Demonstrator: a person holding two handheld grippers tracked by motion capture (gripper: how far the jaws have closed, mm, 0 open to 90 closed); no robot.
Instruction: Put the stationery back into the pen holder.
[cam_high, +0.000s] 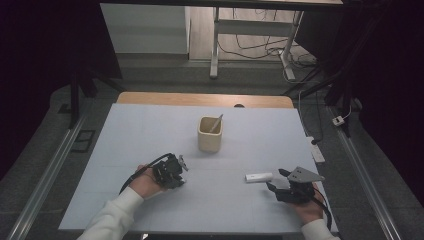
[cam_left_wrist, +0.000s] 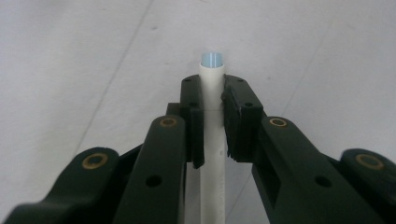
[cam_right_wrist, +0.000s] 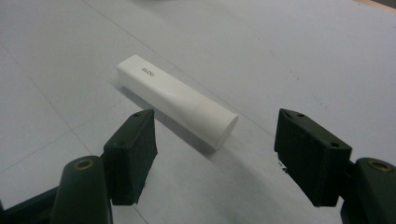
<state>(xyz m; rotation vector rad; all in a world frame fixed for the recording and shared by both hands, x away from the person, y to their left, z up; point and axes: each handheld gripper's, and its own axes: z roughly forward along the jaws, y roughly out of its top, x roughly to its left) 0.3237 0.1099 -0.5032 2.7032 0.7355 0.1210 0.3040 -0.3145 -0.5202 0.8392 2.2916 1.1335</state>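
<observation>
My left gripper (cam_left_wrist: 214, 88) is shut on a slim white rod (cam_left_wrist: 212, 74) with a pale blue tip that pokes out beyond the pads. In the high view that gripper (cam_high: 180, 167) lies low over the mat at front left. A white tube (cam_high: 259, 177) with small grey lettering lies flat on the mat at front right. My right gripper (cam_high: 276, 179) stands open just behind the tube's capped end, and in its own view the tube (cam_right_wrist: 173, 95) lies slantwise ahead of the spread jaws of the gripper (cam_right_wrist: 215, 128), touching neither.
A cream cup (cam_high: 209, 135) stands upright mid-table with a thin stick (cam_high: 216, 123) leaning in it. The pale mat (cam_high: 140, 130) covers a wooden table (cam_high: 200, 98). Beyond it are a desk frame (cam_high: 215, 55) and floor cables (cam_high: 260, 50).
</observation>
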